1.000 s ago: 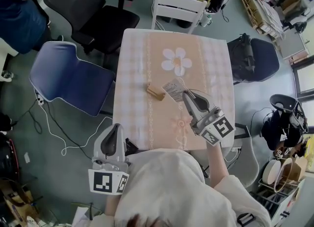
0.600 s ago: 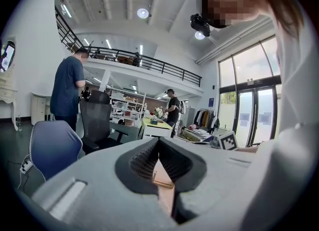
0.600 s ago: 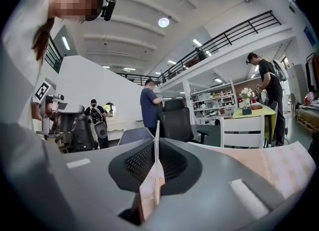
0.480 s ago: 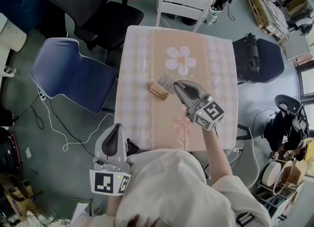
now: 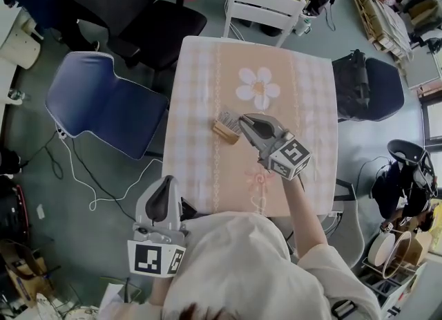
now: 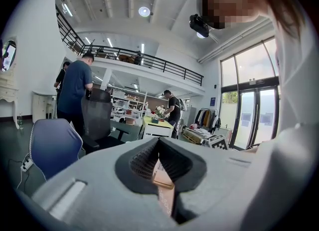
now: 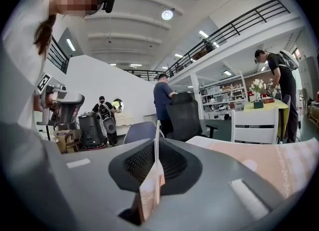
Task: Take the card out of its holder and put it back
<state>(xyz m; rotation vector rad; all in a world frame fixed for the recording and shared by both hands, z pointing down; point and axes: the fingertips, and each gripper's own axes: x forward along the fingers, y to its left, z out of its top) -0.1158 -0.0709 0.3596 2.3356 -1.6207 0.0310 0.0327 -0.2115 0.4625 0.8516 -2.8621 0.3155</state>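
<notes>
A small wooden card holder lies near the middle of the pink checked table. My right gripper is shut on the white printed card, which hangs right at the holder's far side. Whether the card's lower edge sits in the slot I cannot tell. In the right gripper view the card stands edge-on between the pads of the right gripper. My left gripper hangs off the table's near left corner, close to the person's body, jaws together on nothing. Below the left gripper's meeting tips the holder shows.
A flower print marks the cloth beyond the holder. A white chair stands at the table's far side, a blue chair and a black office chair at the left, a dark chair at the right.
My right gripper has carried the card down and to the left, from beside the holder to right at it. The left gripper has stayed in place.
</notes>
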